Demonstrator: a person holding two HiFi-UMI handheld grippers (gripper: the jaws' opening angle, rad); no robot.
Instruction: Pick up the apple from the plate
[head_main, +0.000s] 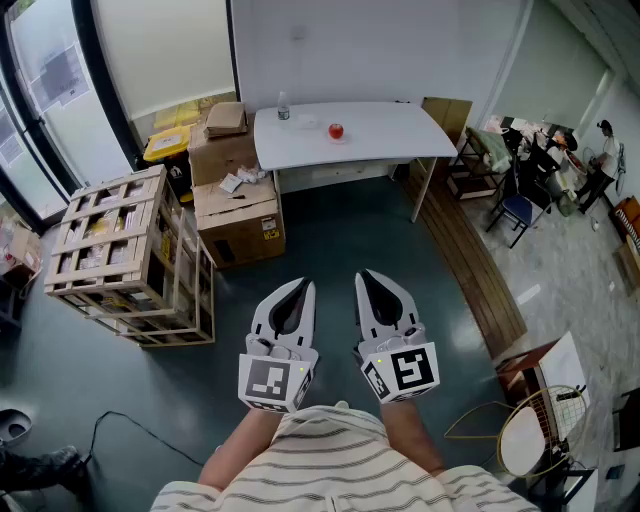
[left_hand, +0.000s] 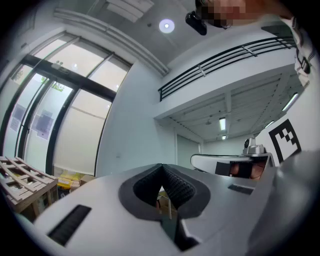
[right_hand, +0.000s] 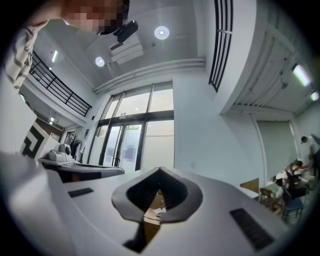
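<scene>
A red apple (head_main: 336, 131) rests on a white table (head_main: 380, 140) far ahead of me in the head view; I cannot make out a plate under it. Both grippers hover side by side over the floor close to my body, well short of the table. My left gripper (head_main: 302, 285) is shut with nothing in it; its own view has the dark pads (left_hand: 175, 187) meeting. My right gripper (head_main: 363, 274) is also shut and empty, its jaw tips together (right_hand: 160, 171). Neither gripper view shows the apple.
A clear bottle (head_main: 283, 107) stands at the table's left end. Cardboard boxes (head_main: 238, 205) and a wooden crate (head_main: 120, 255) sit left of the table. Chairs and a person (head_main: 603, 160) are at the right. A cable (head_main: 130, 425) lies on the dark floor.
</scene>
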